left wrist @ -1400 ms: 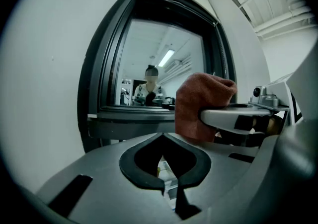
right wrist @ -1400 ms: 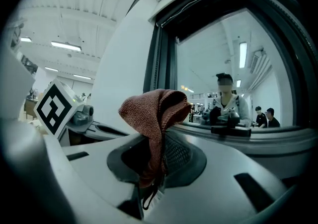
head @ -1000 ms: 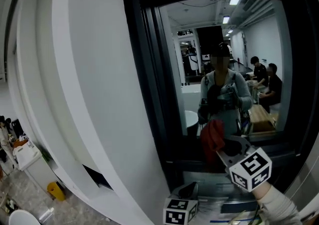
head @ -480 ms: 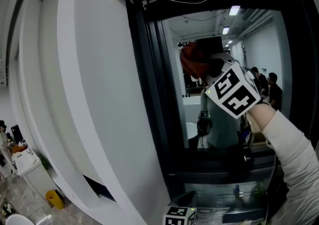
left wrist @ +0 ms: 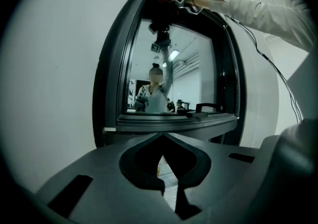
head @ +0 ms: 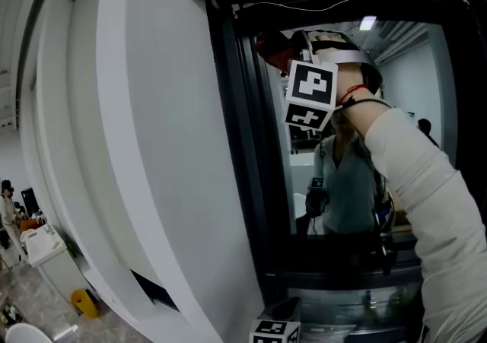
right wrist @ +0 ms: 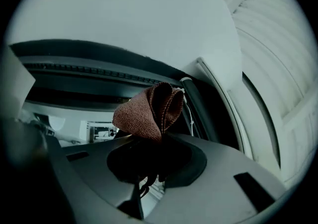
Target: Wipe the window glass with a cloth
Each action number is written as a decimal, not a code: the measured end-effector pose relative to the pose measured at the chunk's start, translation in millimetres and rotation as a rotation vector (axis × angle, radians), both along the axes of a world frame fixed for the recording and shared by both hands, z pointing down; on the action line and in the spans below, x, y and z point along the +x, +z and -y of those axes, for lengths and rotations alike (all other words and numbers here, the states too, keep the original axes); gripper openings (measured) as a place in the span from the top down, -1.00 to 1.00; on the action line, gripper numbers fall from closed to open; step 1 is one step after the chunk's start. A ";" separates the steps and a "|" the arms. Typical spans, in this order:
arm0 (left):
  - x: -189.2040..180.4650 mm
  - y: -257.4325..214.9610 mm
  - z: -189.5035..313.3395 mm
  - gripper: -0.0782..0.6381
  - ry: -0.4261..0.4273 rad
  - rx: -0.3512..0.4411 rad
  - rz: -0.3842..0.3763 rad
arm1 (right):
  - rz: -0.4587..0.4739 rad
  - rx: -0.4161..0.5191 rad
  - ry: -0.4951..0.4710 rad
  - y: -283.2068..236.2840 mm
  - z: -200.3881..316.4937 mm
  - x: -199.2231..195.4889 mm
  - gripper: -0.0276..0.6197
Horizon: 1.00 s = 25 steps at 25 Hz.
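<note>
Item, my right gripper [right wrist: 149, 141]: fingers closed on the brown cloth [right wrist: 148, 111], raised to the top left corner of the window glass [head: 342, 197], beside the dark frame [head: 243, 166].
Item, my left gripper [left wrist: 161, 168]: fingers tip to tip, nothing between them, held low below the window.

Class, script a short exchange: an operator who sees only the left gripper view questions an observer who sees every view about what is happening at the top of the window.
Operator: In my view the right gripper is tiny, high on the window glass. Is it holding anything?
Observer: Yes. The right gripper view shows its jaws closed on a bunched reddish-brown cloth with a coarse weave.
Operator: What is next to the cloth up there?
Observer: A thin white cord runs down along the dark window frame, just right of the cloth.
</note>
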State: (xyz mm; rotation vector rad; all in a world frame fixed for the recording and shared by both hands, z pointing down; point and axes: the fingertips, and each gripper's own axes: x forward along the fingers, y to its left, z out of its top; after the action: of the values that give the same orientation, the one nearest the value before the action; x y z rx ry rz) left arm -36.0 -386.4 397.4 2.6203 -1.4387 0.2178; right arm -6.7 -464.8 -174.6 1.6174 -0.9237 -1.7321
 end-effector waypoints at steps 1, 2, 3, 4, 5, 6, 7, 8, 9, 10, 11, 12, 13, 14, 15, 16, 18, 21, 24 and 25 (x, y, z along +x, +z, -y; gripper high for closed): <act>-0.4 0.6 0.5 0.77 0.001 -0.002 -0.003 | -0.023 0.016 0.040 -3.6 3.0 -2.3 0.76; -0.7 1.7 0.9 0.77 0.002 -0.005 -0.002 | -0.046 0.024 0.078 -5.0 6.7 -4.2 0.76; -0.8 2.8 1.5 0.77 0.001 -0.006 0.001 | -0.066 0.024 0.109 -4.7 11.2 -5.8 0.76; -1.1 3.4 2.3 0.77 0.000 -0.006 0.005 | -0.079 0.018 0.132 -3.2 16.0 -7.1 0.76; -1.5 3.4 3.2 0.77 -0.001 -0.004 0.007 | -0.086 0.009 0.149 -1.3 21.0 -7.7 0.76; -2.1 2.7 4.0 0.77 -0.003 -0.002 0.008 | -0.086 -0.001 0.164 0.5 26.2 -7.1 0.76; -2.7 1.6 4.7 0.77 -0.004 0.001 0.007 | -0.084 -0.011 0.178 2.0 31.3 -5.5 0.76; -3.6 0.4 5.4 0.77 -0.005 0.003 0.007 | -0.081 -0.020 0.191 3.4 36.2 -3.2 0.76; -4.8 -0.6 6.2 0.77 -0.007 0.005 0.007 | -0.076 -0.029 0.200 4.6 40.6 -1.1 0.76; -6.2 -1.4 7.0 0.77 -0.010 0.007 0.006 | -0.070 -0.036 0.204 5.8 44.1 0.7 0.76; -7.5 -2.0 7.9 0.77 -0.013 0.009 0.005 | -0.063 -0.042 0.206 7.2 46.8 2.1 0.76; -8.6 -2.3 8.5 0.77 -0.014 0.011 0.001 | -0.057 -0.049 0.206 9.0 49.0 3.1 0.76; -9.3 -2.5 9.0 0.77 -0.016 0.012 -0.002 | -0.052 -0.056 0.205 10.9 50.8 3.8 0.76; -9.9 -2.9 9.4 0.77 -0.017 0.013 -0.004 | -0.048 -0.062 0.204 12.8 52.5 4.2 0.76; -10.4 -3.2 9.7 0.77 -0.018 0.014 -0.004 | -0.043 -0.069 0.202 14.6 54.0 4.5 0.76; -10.6 -3.3 10.0 0.77 -0.017 0.014 -0.003 | -0.037 -0.076 0.199 16.6 55.4 4.6 0.76; -10.5 -3.1 10.4 0.77 -0.014 0.015 0.000 | -0.027 -0.088 0.191 21.2 57.6 4.7 0.76; -10.1 -3.9 10.9 0.77 -0.014 0.018 0.000 | -0.017 -0.109 0.180 31.6 60.9 6.2 0.76; -8.7 -5.5 11.9 0.77 -0.014 0.023 0.003 | -0.004 -0.136 0.163 45.7 63.2 9.0 0.76; -8.1 -6.0 12.4 0.77 -0.014 0.024 0.005 | -0.003 -0.146 0.158 51.5 63.7 9.4 0.76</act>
State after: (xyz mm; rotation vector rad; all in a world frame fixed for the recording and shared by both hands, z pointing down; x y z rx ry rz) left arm -44.1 -398.8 391.4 2.6294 -1.4696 0.2066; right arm 2.6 -528.5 -123.2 1.5488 -0.8747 -1.5241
